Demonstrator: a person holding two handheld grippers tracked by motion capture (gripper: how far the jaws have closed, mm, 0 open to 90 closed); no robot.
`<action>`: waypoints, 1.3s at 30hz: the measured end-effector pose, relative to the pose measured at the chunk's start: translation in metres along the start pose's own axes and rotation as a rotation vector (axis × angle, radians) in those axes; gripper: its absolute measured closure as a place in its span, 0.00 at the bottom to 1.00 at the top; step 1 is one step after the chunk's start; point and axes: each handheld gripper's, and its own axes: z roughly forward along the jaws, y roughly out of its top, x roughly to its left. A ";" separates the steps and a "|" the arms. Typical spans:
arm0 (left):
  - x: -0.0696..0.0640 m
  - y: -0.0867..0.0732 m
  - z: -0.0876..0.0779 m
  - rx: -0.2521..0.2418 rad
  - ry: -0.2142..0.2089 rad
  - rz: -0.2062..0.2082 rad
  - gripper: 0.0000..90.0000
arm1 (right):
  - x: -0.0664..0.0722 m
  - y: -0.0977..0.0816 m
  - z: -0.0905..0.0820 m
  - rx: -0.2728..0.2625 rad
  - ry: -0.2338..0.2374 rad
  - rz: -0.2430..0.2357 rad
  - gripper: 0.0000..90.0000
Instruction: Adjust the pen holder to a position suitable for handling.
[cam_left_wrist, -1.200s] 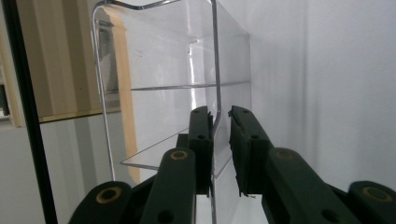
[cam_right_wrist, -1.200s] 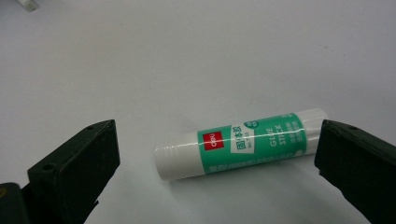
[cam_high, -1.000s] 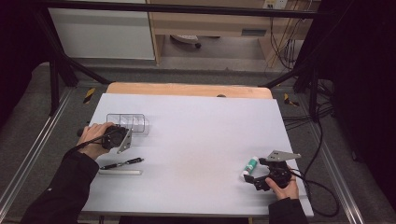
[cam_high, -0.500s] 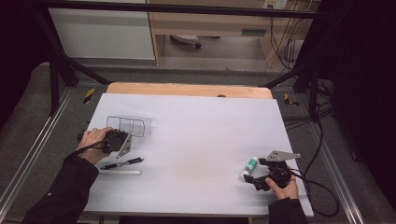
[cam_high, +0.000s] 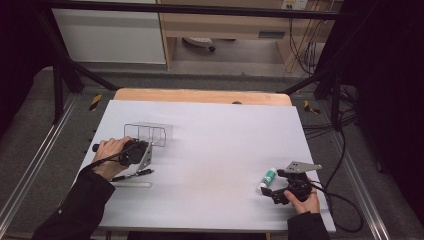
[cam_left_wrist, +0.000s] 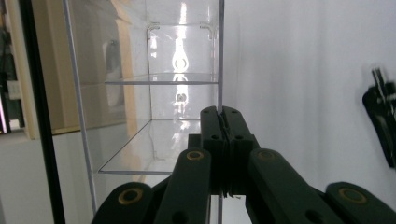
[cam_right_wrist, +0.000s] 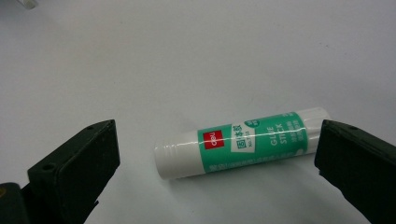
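Clear organizer (cam_high: 149, 134) dragged rightward, clamped in left gripper (cam_left_wrist: 223, 122).

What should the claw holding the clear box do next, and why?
Probably keep sliding the clear box toward the middle of the table. The left claw is shut on the box's thin wall. The glue stick lies between the open jaws of the right claw, far from the box, so bringing the box closer would likely help.
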 end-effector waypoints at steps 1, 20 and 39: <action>0.000 0.009 -0.001 -0.007 0.003 -0.002 0.98 | 0.000 0.000 0.000 -0.002 -0.002 -0.002 0.00; 0.002 0.094 0.006 -0.046 0.016 0.009 0.98 | 0.000 0.000 -0.001 -0.007 -0.001 0.000 0.00; -0.009 0.154 0.031 -0.041 -0.028 -0.036 0.98 | 0.000 0.000 -0.001 -0.006 -0.001 -0.001 0.00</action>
